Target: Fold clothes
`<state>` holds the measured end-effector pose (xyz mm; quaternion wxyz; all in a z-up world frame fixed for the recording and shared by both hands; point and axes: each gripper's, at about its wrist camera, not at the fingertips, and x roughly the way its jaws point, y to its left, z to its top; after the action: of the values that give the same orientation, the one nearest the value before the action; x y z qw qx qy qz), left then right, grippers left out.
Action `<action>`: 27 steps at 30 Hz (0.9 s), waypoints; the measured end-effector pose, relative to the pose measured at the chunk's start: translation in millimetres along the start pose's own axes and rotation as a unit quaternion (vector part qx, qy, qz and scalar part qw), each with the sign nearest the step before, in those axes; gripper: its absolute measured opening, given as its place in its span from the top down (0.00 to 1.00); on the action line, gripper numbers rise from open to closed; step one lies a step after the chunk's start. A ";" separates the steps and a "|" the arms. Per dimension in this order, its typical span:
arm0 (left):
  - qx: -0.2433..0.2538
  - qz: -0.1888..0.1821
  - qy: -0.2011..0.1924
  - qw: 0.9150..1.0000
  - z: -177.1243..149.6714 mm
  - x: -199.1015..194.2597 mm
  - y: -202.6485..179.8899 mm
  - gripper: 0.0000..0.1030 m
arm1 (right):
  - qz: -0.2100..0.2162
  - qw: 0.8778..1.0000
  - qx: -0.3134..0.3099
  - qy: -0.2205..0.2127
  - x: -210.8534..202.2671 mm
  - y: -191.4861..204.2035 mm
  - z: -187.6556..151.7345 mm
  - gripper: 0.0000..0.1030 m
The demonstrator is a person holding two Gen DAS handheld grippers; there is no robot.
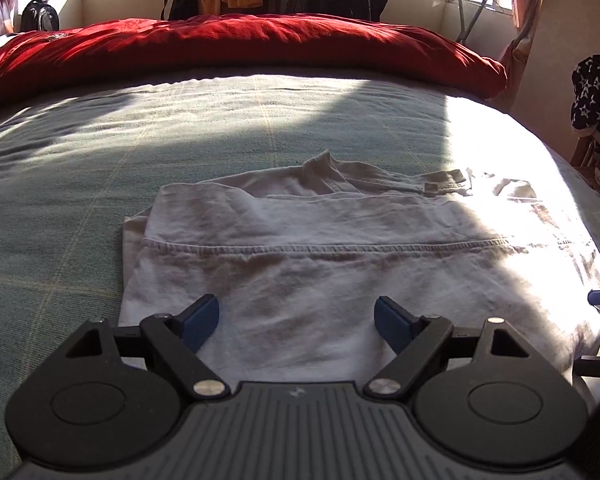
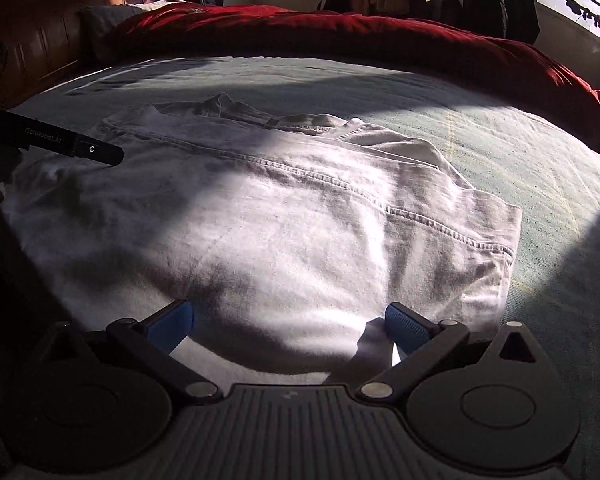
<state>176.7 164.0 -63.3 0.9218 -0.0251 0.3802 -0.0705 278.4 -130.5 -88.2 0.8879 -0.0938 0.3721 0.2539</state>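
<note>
your white shirt (image 1: pixel 300 248) lies partly folded on the bed (image 1: pixel 60 184), long axis running 9 to 3, at 12 o'clock from both spread, empty hand-held grippers, left (image 1: pixel 296 322) and right (image 2: pixel 290 326), equally near.

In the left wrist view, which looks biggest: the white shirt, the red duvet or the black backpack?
1. white shirt and red duvet: similar, and the shirt lies nearer, so unsure.
2. black backpack: smallest, though farthest away.

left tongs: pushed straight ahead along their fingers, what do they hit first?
Most likely the white garment itself: the open left tongs sit low over its near edge, and the folded layer with the stitched hem lies directly ahead. Height above the cloth is unclear; beyond it is green bedspread, then the red quilt.
</note>
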 end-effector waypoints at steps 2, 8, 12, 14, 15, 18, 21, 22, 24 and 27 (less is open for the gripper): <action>-0.002 -0.009 -0.002 1.000 5.4 -4.3 2.6 0.17 | -0.001 1.000 -0.003 -0.008 -1.1 0.2 -2.3 0.00; -0.003 -0.014 -0.012 1.000 38.8 8.9 10.1 0.17 | -0.001 1.000 -0.005 -0.007 -1.5 0.3 -0.6 0.00; -0.030 -0.008 0.004 0.999 50.2 39.6 26.7 0.17 | 0.003 1.000 -0.006 -0.007 -1.9 -1.7 -1.1 0.00; -0.044 -0.005 0.011 0.999 55.9 54.9 35.0 0.17 | 0.006 1.000 -0.008 -0.007 -2.3 -2.6 -1.3 0.00; -0.049 0.006 0.009 0.999 56.9 59.1 40.4 0.17 | 0.007 1.000 -0.009 -0.007 -2.3 -3.2 -1.3 0.00; -0.058 0.024 0.005 0.998 60.1 53.5 45.9 0.18 | 0.010 1.000 -0.011 -0.005 -2.2 -4.6 -0.8 0.00; -0.039 0.007 0.000 0.999 53.8 32.9 31.5 0.18 | 0.009 1.000 -0.007 -0.005 -3.0 -4.8 -0.2 0.00; -0.033 0.001 -0.002 0.999 51.7 26.1 26.7 0.18 | 0.007 1.000 -0.005 -0.005 -3.6 -4.7 0.1 0.00; -0.020 -0.011 -0.005 1.000 47.4 12.4 17.1 0.17 | 0.003 1.000 0.000 -0.004 -5.7 -4.4 1.4 0.00; -0.001 -0.020 -0.001 1.000 36.8 -3.9 3.1 0.17 | -0.002 1.000 0.005 -0.004 -11.4 -2.1 2.7 0.00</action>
<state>200.2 167.4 -34.8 0.9206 -0.0337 0.3788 -0.0882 274.4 -135.7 -78.3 0.8903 -0.0891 0.3693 0.2510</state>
